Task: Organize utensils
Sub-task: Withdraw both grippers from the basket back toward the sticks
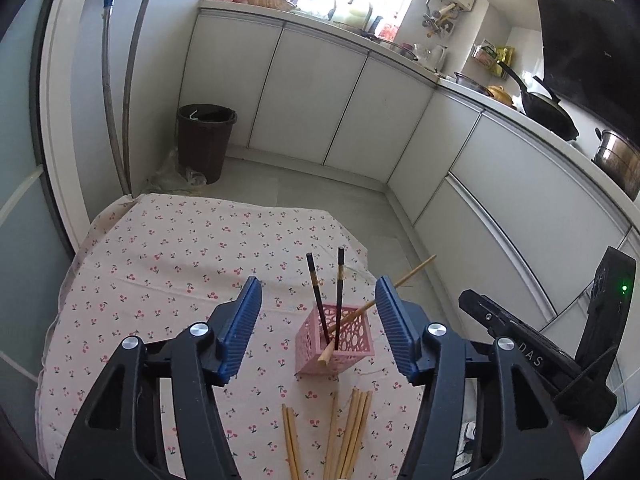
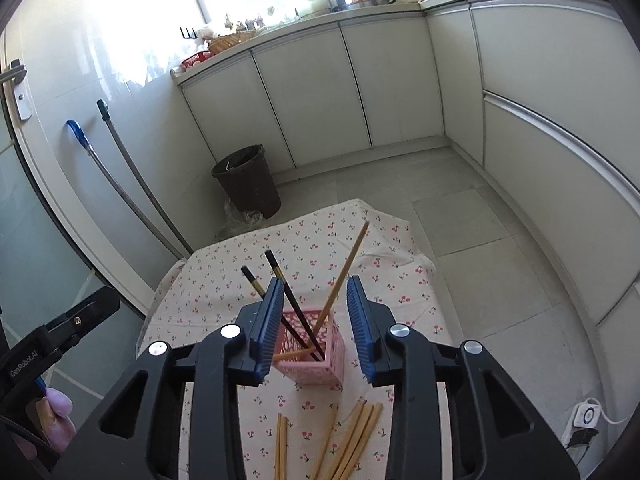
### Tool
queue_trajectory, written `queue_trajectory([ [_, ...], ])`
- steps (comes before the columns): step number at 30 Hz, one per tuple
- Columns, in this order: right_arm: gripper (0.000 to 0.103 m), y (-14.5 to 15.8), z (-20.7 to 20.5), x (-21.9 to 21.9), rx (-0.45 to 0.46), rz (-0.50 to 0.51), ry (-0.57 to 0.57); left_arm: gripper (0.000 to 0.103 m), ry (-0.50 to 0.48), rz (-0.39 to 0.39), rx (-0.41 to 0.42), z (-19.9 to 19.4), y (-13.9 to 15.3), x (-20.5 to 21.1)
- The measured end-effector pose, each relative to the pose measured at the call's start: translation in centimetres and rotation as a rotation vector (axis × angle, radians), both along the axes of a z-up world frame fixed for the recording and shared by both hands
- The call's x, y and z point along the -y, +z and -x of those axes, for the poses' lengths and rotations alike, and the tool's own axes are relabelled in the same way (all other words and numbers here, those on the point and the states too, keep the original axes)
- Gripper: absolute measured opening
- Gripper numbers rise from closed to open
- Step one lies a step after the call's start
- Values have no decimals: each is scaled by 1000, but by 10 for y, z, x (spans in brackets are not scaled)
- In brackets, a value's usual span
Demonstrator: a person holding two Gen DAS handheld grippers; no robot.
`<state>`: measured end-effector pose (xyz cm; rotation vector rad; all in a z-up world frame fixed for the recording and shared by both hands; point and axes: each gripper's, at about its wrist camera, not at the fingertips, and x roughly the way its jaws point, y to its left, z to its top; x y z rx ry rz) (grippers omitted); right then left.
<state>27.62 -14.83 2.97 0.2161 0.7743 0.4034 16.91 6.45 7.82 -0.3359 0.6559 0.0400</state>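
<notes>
A pink perforated holder (image 1: 335,340) (image 2: 310,350) stands on the cherry-print tablecloth (image 1: 168,264) (image 2: 320,236). It holds two dark chopsticks (image 1: 316,288) (image 2: 294,304) and one light wooden chopstick (image 1: 412,274) (image 2: 346,268) leaning to the right. Several loose wooden chopsticks (image 1: 348,432) (image 2: 352,440) lie on the cloth in front of the holder. My left gripper (image 1: 318,308) is open and empty above the holder. My right gripper (image 2: 314,312) is open and empty, also above the holder.
A dark bin (image 1: 206,140) (image 2: 248,180) stands on the floor beyond the table. Two mop handles (image 1: 120,112) (image 2: 128,184) lean on the wall at left. White cabinets (image 1: 320,96) (image 2: 352,92) run along the back and right. A power strip (image 2: 586,420) lies on the floor.
</notes>
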Motion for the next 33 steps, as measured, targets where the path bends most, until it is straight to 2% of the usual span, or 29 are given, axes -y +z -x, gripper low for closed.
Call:
queue_trajectory([
  [5, 57, -20, 23, 4, -24, 33, -12, 76, 15, -15, -64, 15, -27, 6],
  [8, 71, -34, 34, 5, -48, 59, -30, 83, 16, -18, -128, 19, -47, 9],
  [10, 76, -44, 39, 5, -67, 77, -34, 85, 12, -22, -165, 21, -61, 13],
  [15, 82, -65, 44, 4, -125, 112, -31, 91, -8, -24, -237, 24, -86, 19],
  [21, 89, -82, 50, 8, -172, 136, -30, 94, -14, -51, -266, 25, -98, 24],
  [26, 94, -106, 53, 26, -270, 152, -72, 96, -4, -38, -317, 20, -111, 16],
  [30, 94, -121, 57, 40, -334, 171, -112, 96, -14, -21, -407, 12, -133, 11],
  [33, 94, -128, 59, 47, -362, 176, -138, 96, -46, 8, -533, 2, -167, 9],
])
